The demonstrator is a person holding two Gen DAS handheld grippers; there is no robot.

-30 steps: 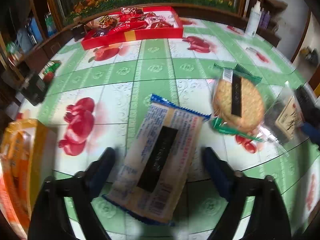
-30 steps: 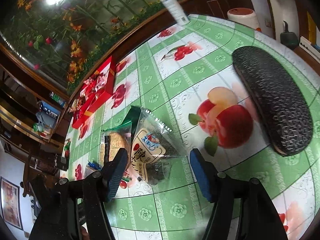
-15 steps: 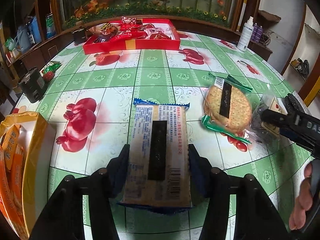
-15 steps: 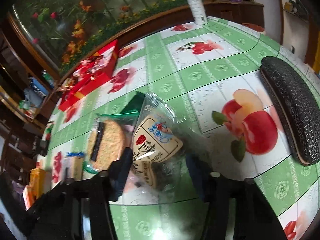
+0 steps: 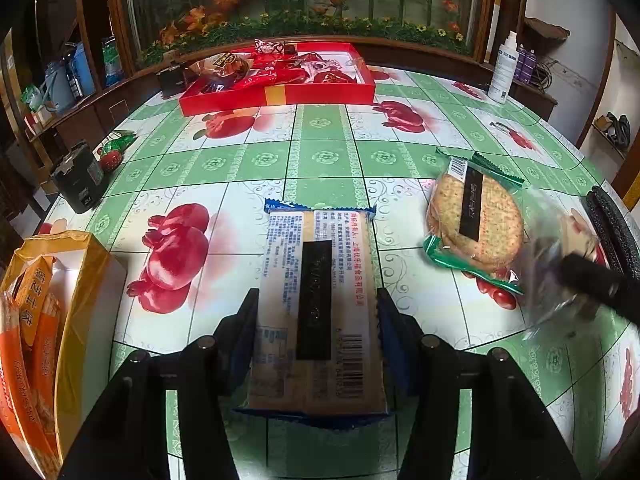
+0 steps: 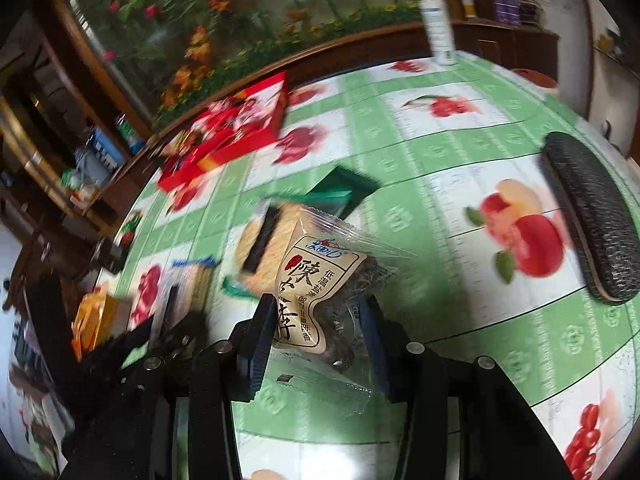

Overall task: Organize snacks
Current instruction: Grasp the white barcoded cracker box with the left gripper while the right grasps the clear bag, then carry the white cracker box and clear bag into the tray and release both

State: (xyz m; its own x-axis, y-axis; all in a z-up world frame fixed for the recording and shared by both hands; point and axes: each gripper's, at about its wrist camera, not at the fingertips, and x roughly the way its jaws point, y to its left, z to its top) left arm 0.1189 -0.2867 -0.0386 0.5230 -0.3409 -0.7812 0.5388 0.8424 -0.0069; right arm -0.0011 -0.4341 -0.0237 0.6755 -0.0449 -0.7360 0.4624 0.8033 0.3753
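So from the left wrist, the table [image 5: 320, 156] wears a green-and-white checked oilcloth printed with red fruit, and a wooden-framed glass cabinet of fake flowers runs behind it at 12 o'clock. The left gripper [image 5: 316, 320] has just closed its jaws on a long cracker pack [image 5: 316, 304]. A red snack tray [image 5: 280, 94] sits at 12, a round biscuit pack [image 5: 474, 220] at 3, an orange bag [image 5: 44, 320] at 9. From the right wrist, pretty blurry, the right gripper [image 6: 316, 332] is clamped on a clear plum packet [image 6: 316, 280], jaws just closed. A black case [image 6: 592, 220] lies at 3, a white spray bottle [image 6: 438, 28] at 1.
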